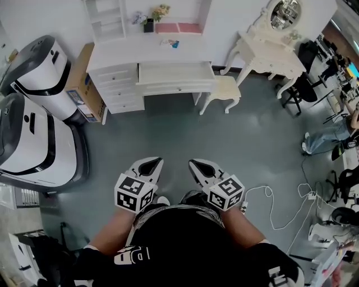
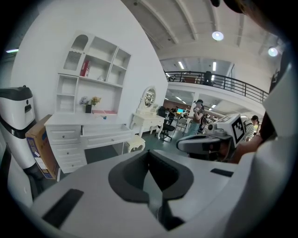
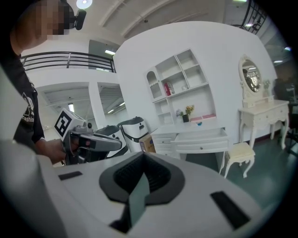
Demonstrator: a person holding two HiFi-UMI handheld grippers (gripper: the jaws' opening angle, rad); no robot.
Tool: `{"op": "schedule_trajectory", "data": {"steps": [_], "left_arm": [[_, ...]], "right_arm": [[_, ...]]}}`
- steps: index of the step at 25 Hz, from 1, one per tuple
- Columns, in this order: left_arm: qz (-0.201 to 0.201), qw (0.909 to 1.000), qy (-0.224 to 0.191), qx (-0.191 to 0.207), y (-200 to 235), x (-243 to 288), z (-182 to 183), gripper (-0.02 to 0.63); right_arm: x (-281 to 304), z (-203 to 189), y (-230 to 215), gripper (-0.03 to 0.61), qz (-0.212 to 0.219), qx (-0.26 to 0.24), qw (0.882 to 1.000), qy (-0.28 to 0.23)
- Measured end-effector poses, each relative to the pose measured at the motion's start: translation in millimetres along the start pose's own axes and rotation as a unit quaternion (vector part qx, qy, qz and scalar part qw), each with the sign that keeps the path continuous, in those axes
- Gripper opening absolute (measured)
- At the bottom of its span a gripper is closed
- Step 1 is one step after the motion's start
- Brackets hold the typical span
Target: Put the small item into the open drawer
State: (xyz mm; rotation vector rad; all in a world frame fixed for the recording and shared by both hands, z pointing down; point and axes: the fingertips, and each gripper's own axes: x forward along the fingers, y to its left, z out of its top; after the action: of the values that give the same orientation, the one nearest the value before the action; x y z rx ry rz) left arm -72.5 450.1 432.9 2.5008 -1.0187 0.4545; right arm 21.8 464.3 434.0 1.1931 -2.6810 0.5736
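Grey-green floor (image 1: 263, 140); white wall (image 3: 223, 51); white desk (image 1: 129, 56), shelf unit (image 2: 95, 60) above; stool (image 1: 224, 89); dressing table (image 1: 261, 45), oval mirror (image 1: 285, 14).

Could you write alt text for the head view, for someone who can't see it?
Seen from above, a person holds a left gripper and a right gripper, both shut and empty, over a grey floor. Ahead, apart from them, stands a white desk with its middle drawer pulled open and a cream stool beside it.

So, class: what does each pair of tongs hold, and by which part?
Nothing is held. The left tongs and the right tongs are both shut and empty.
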Motion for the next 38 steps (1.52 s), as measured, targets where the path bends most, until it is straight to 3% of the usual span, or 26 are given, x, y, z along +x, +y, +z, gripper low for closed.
{"op": "schedule_trajectory", "data": {"steps": [8, 18, 38], "left_arm": [[-0.003, 0.9999, 0.002, -0.009, 16.6, -2.6, -5.7, 0.014], [0.007, 0.9999, -0.001, -0.013, 32.1, 17.1, 5.2, 0.014], [0.042, 0.999, -0.002, -0.015, 81.8, 145.3, 90.1, 0.014]], "right_arm": [[15.6, 2.3, 8.4, 0.008, -0.002, -0.009, 1.0, 0.01], [34.3, 13.8, -16.9, 0.008, -0.002, -0.001, 1.0, 0.0], [95.1, 87.5, -166.2, 0.008, 0.02, 0.006, 1.0, -0.02]]}}
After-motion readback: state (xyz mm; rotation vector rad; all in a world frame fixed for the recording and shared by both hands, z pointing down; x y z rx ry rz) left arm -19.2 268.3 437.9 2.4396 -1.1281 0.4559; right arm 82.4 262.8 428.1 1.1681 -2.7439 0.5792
